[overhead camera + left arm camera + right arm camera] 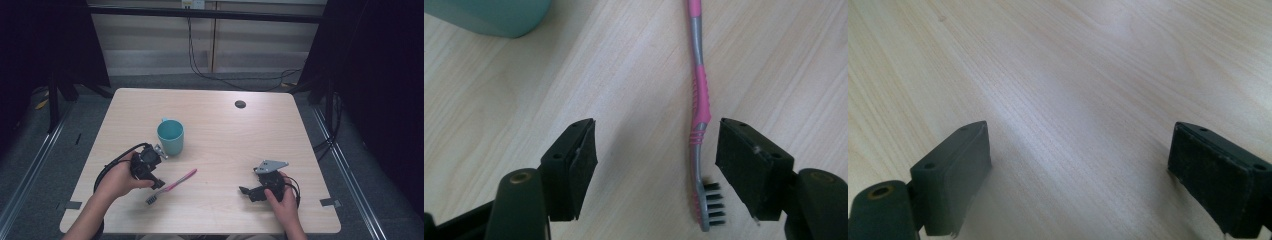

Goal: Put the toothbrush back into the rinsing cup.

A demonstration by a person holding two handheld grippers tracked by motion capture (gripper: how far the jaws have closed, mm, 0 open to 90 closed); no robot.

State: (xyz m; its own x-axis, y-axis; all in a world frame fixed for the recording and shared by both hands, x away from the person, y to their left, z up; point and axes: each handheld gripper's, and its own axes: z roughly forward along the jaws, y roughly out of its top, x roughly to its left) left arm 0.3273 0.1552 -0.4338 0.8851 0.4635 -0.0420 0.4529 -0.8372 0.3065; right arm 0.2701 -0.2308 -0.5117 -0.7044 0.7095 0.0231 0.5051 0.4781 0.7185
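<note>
Here your left hand-held gripper (159, 184) sits just on the near side of the teal ceramic mug (171, 136), lowered over the pink and grey plastic toothbrush (171, 186) that lies flat on the pale wooden tabletop (230, 135). Its jaws stand apart, and nothing is clamped. In the left gripper view the toothbrush (700, 107) lies between the two black pads (585, 159), close against the one on the right of that view but not pressed by it, with the dark bristle head nearest the camera and the handle running away past the mug (494, 15). In the high view the bristle end points toward you and the pink handle tip angles away to the right of the mug. Your right hand-held gripper (246, 190) rests low over the tabletop, well to the right of the mug and nearer you, its jaws wide apart with bare wood between them in the right gripper view.
</note>
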